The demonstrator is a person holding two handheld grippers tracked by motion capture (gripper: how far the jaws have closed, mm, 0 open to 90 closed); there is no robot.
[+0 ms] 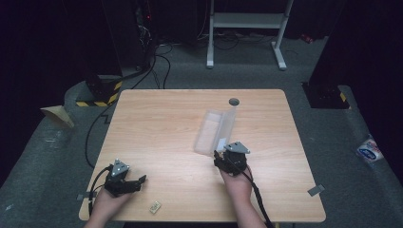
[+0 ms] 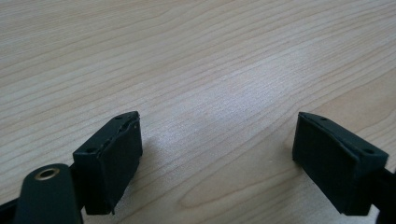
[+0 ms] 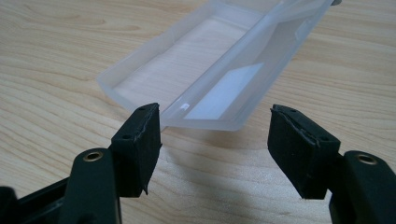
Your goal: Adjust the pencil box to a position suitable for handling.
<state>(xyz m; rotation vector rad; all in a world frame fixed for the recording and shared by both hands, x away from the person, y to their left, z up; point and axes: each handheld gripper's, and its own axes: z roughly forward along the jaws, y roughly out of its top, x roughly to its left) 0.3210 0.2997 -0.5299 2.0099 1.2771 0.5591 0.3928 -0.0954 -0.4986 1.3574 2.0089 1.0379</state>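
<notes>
A clear plastic case [image 1: 215, 132] lies open in the middle of the wooden table [image 1: 161, 123], with its lid [image 3: 266, 56] tilted up on the right side. A white label [image 3: 224, 91] shows through the lid. My right gripper [image 1: 221, 154] sits just short of the case's near end. Its jaws [image 3: 215, 123] stand open with nothing between them, the case's end right ahead. My left gripper [image 1: 140, 181] rests near the front left of the table, pointing right. It is open [image 2: 217, 135] over bare wood.
A small tan piece [image 1: 155, 206] lies by the table's front edge, right of my left hand. A grey round cap [image 1: 234, 101] is set in the tabletop behind the case. On the floor beyond the table stand a white frame [image 1: 247, 28] and cables.
</notes>
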